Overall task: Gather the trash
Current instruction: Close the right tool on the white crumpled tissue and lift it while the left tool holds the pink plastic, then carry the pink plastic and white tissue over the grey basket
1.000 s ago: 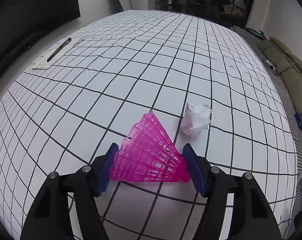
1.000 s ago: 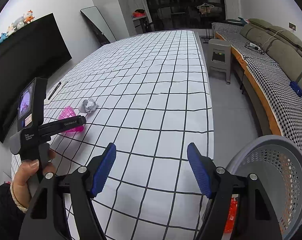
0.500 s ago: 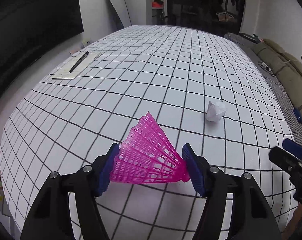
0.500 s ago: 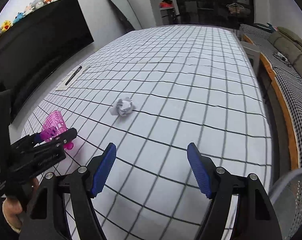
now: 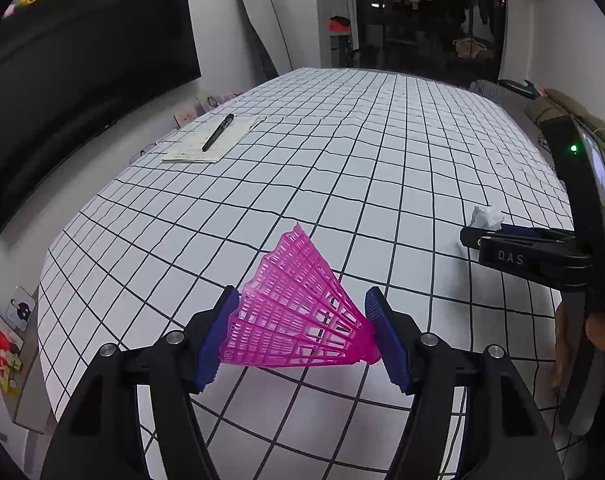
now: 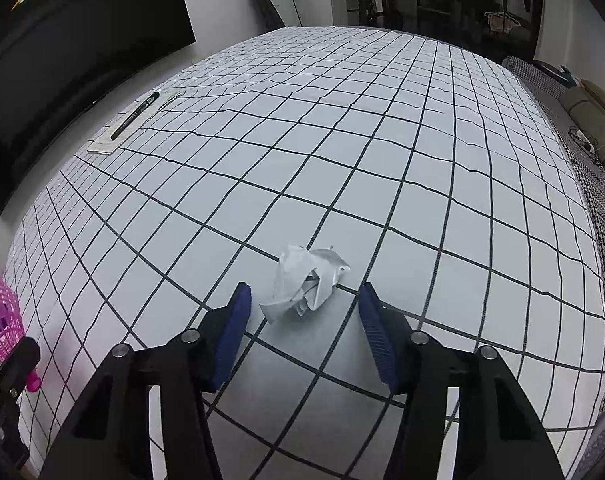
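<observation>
Shuttlecock gripped at left, paper wad framed at right.

Left gripper clenched on pink shuttlecock, skirt against one blue pad, cork end against the other, held above the near edge of the checked table. Right gripper spread wide, jaws either side of crumpled paper without touching it; paper lying on the table near its near edge. Farther off, by the left edge, pen resting on notepad. Shuttlecock also visible at far left of right view.
</observation>
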`<state>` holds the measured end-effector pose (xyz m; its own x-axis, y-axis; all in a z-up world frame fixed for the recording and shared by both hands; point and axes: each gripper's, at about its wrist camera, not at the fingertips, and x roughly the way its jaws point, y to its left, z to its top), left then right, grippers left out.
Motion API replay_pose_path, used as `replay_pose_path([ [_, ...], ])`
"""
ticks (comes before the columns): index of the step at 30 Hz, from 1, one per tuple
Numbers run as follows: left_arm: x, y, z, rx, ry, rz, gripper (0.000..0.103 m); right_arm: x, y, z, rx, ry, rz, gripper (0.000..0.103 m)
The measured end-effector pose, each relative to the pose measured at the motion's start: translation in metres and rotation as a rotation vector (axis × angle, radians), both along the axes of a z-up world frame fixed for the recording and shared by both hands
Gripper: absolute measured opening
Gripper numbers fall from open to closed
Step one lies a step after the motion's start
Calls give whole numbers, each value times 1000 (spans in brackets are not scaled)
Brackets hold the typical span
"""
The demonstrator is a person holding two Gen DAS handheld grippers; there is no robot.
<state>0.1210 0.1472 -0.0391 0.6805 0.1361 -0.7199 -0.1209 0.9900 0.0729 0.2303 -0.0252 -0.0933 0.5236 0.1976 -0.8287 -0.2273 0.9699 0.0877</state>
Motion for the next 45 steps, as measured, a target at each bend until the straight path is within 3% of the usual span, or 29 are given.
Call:
replay_pose_path([
  [2, -1, 1, -2, -6, 6, -2, 64, 1, 5, -2, -19, -15, -2, 31],
  [5, -2, -1, -4, -17, 11, -11, 64, -3, 7, 0, -23, -28, 9, 25],
  [16, -13, -46, 6, -43, -4, -127, 64, -69, -40, 32, 4, -104, -57, 24],
  [27, -38, -166, 29, -83, -33, -363, 64, -188, -163, 51, -20, -125, -291, 24],
  [36, -64, -278, 28, -79, 5, -578, 64, -270, -271, 36, -30, -80, -501, 24],
  [45, -79, -361, 3, -38, 82, -716, 64, -313, -341, 12, 2, -21, -627, 24],
])
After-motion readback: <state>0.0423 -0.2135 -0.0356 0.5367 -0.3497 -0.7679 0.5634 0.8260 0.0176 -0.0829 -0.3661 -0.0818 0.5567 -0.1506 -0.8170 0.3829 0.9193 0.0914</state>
